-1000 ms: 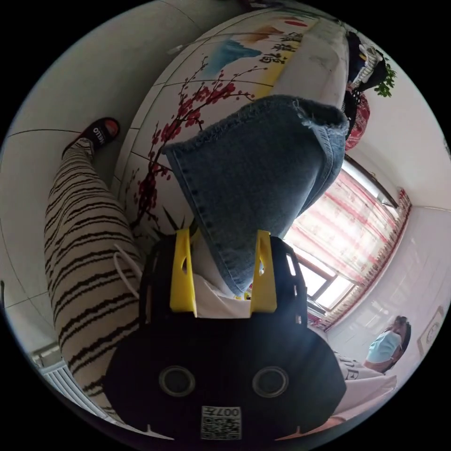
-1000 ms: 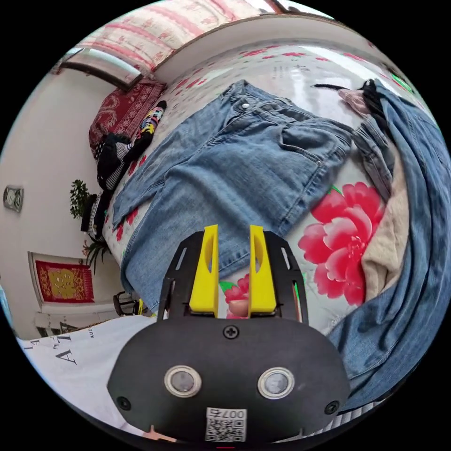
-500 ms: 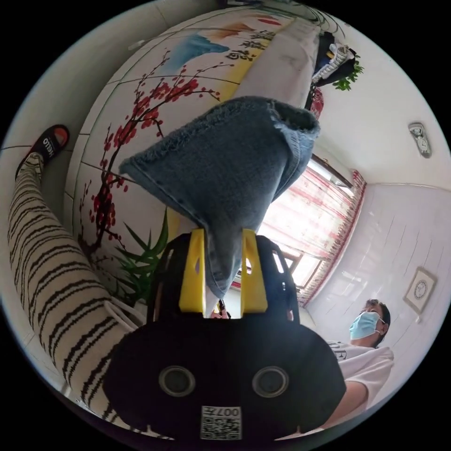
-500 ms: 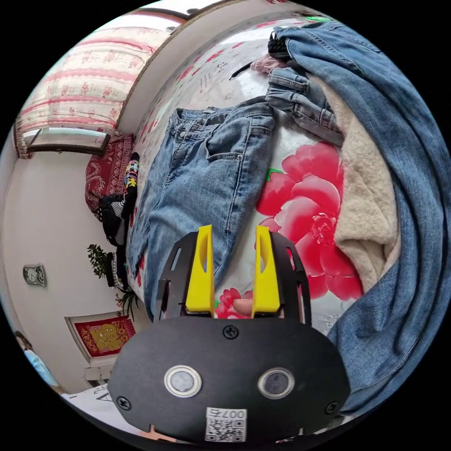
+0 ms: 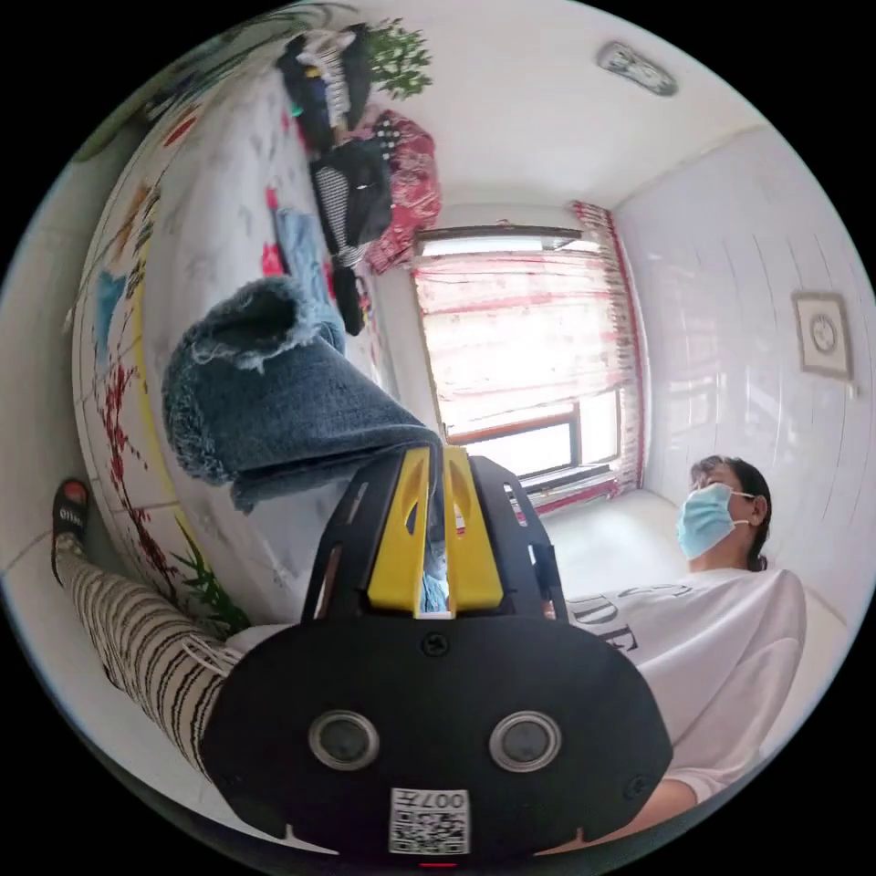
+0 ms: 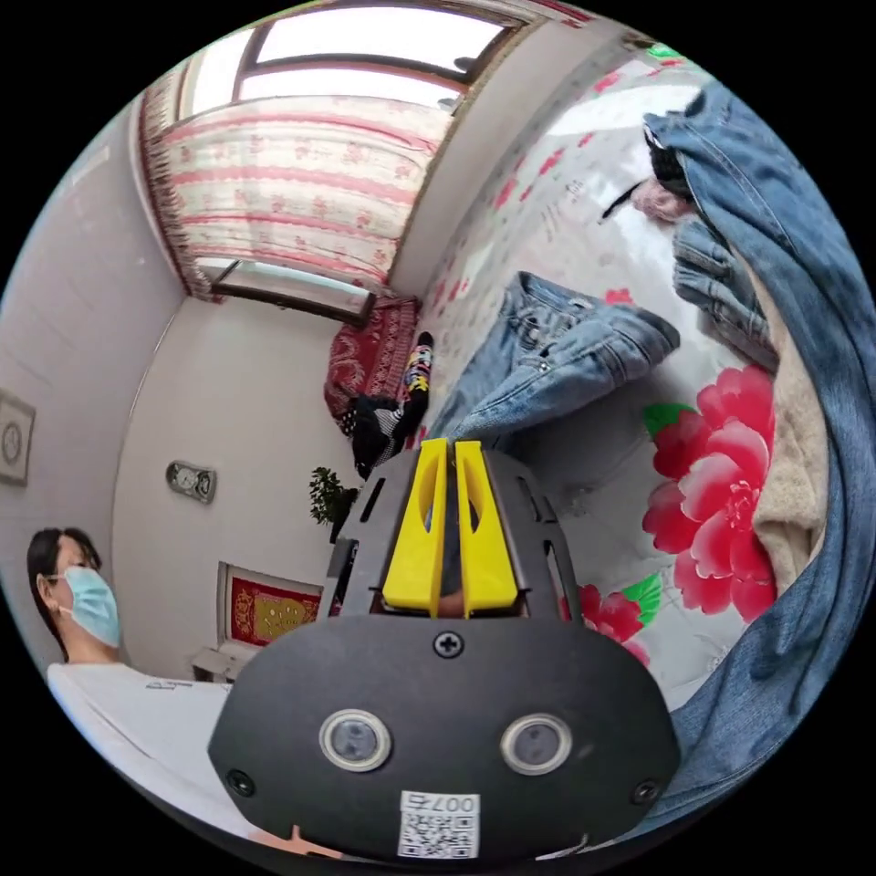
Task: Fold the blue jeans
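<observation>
The left gripper has clamped its once-wide jaws on the jeans hem, lifted beside the bed; the right gripper has closed on a leg

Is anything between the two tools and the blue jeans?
No, nothing visible is. The left tool is already pinched shut on a frayed jeans leg end. The right tool is closed too, with denim showing between its jaws, and the rest of the jeans lies on the flowered bed cover.
</observation>
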{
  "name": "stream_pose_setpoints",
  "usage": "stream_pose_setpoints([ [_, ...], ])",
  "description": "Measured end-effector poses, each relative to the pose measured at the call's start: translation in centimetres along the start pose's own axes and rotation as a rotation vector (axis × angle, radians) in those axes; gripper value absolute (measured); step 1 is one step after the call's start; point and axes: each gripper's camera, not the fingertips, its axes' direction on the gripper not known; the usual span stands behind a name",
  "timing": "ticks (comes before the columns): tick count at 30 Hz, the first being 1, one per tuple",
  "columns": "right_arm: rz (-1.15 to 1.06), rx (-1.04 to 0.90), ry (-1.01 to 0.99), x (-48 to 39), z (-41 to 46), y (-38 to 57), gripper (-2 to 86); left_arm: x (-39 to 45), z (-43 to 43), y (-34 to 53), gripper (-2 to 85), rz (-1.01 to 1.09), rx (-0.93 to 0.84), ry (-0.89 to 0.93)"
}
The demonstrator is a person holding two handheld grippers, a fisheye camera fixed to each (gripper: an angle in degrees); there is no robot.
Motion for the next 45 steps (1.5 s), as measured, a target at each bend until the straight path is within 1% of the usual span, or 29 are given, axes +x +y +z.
stream_pose_setpoints([
  [1, -0.079, -0.022, 0.002, -1.7, -0.9, 0.3, -0.1, 2.2, -0.8, -0.5, -0.3, 0.049, 0.022, -0.008],
  [3, -0.154, -0.078, 0.027, -3.1, -1.4, 1.3, -0.2, 4.6, -1.5, -0.9, -0.3, 0.108, 0.029, -0.047],
  [4, -0.157, -0.100, 0.045, -3.3, -1.4, 1.7, -0.2, 5.5, -1.8, -0.8, -0.3, 0.125, 0.026, -0.116],
  [5, -0.136, -0.140, 0.088, -3.2, -1.2, 2.6, -0.2, 5.9, -1.8, -0.6, -0.3, 0.114, 0.017, -0.193],
  [7, -0.053, -0.177, 0.156, -2.3, -0.8, 4.7, -0.2, 5.9, -1.4, 0.0, -0.3, 0.070, 0.024, -0.277],
  [11, 0.016, -0.118, 0.137, -2.1, -0.8, 6.8, -0.2, 6.3, 2.2, -0.9, -0.3, 0.015, 0.009, -0.386],
  [14, -0.022, -0.095, 0.165, -4.2, -0.2, 6.1, -0.2, 7.0, 5.4, -3.7, -0.3, 0.009, 0.021, -0.375],
  [18, -0.146, -0.071, 0.234, -9.2, 2.4, 3.4, 0.0, 8.6, 10.7, -7.9, -0.3, 0.032, 0.027, -0.363],
  [22, -0.228, -0.084, 0.273, -13.9, 6.8, -1.4, 0.1, 9.0, 18.7, -14.3, -0.2, -0.007, 0.018, -0.406],
  [25, -0.357, -0.132, 0.345, -18.6, 14.3, -8.3, 0.3, 8.2, 26.4, -21.2, 0.4, -0.006, -0.021, -0.469],
  [27, -0.364, -0.158, 0.378, -19.7, 18.9, -12.0, 0.6, 7.5, 32.6, -26.1, 1.3, 0.044, -0.047, -0.518],
  [29, -0.371, -0.172, 0.435, -19.9, 23.9, -15.0, 1.1, 5.1, 42.3, -32.4, 5.2, 0.105, -0.106, -0.675],
  [30, -0.352, -0.200, 0.469, -19.3, 27.2, -16.6, 1.6, 4.1, 44.6, -33.6, 6.7, 0.101, -0.124, -0.720],
  [31, -0.335, -0.232, 0.531, -18.6, 30.2, -17.6, 2.0, 2.2, 48.8, -35.6, 9.1, 0.096, -0.152, -0.794],
  [32, -0.322, -0.247, 0.572, -18.2, 31.5, -17.9, 2.2, 0.7, 52.5, -37.0, 11.1, 0.112, -0.183, -0.833],
  [33, -0.307, -0.267, 0.647, -17.4, 33.4, -18.1, 2.6, 0.1, 54.2, -37.5, 11.7, 0.128, -0.200, -0.845],
  [35, -0.268, -0.263, 0.711, -16.1, 34.6, -17.8, 3.1, -1.8, 60.0, -38.0, 13.2, 0.207, -0.280, -0.869],
  [38, -0.181, -0.226, 0.729, -13.4, 33.1, -16.0, 4.0, -4.7, 64.8, -36.0, 12.8, 0.277, -0.406, -0.898],
  [40, -0.117, -0.170, 0.777, -11.8, 30.7, -14.7, 4.6, -6.5, 66.6, -34.4, 12.1, 0.299, -0.474, -0.924],
  [43, 0.018, -0.032, 0.898, -9.7, 25.6, -13.2, 6.5, -8.6, 69.5, -32.0, 10.9, 0.377, -0.552, -1.008],
  [45, 0.085, -0.010, 0.915, -8.9, 24.5, -13.6, 7.4, -9.8, 71.7, -31.2, 10.1, 0.395, -0.607, -1.066],
])
